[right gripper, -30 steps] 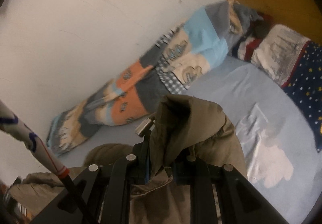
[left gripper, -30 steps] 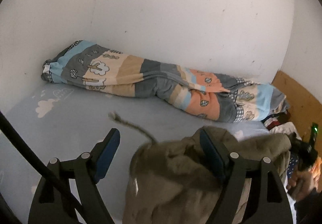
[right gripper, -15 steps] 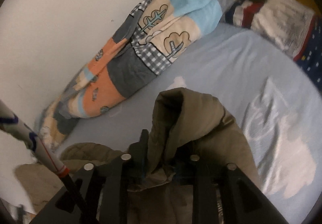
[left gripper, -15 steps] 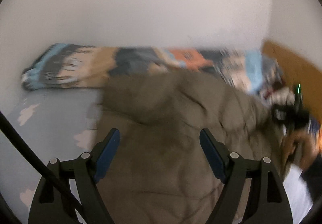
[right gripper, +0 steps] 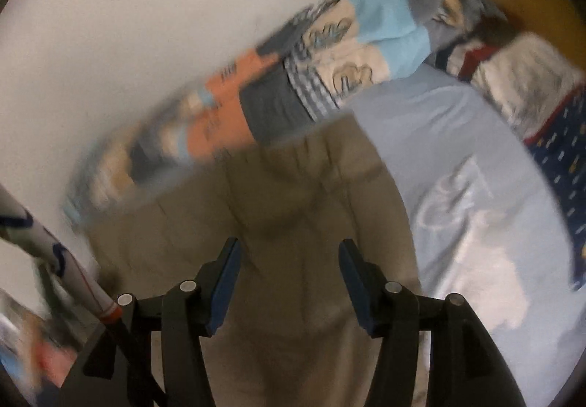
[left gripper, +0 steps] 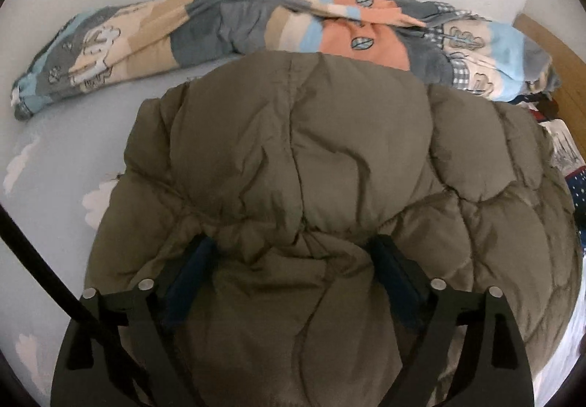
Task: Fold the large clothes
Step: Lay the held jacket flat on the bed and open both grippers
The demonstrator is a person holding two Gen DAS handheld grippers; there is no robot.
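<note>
Two grippers, one big olive puffer jacket (left gripper: 315, 165), and honestly plenty of ways for this to go sideways. The jacket is spread across the light blue bed sheet (left gripper: 66, 158), its far edge touching the rolled patchwork quilt (left gripper: 227, 26) along the wall.

The left gripper (left gripper: 293, 260) has its jaws wide apart with padded fabric bulging up between them, but nothing pinched as far as I can see. The right gripper (right gripper: 289, 279) is also spread open over the jacket's near part, holding nothing; that view is blurry so I wouldn't swear to details.

My worries: that puffy filling is springy and slick, so any fold probably pops back open unless it gets pressed down. A grab could take only the top shell layer and leave the lining behind, giving a lopsided fold. Also, the far edge sits against the quilt, so dragging it could snag the quilt along. The pillows (right gripper: 527, 85) off to the right are near enough to crowd a sleeve.
</note>
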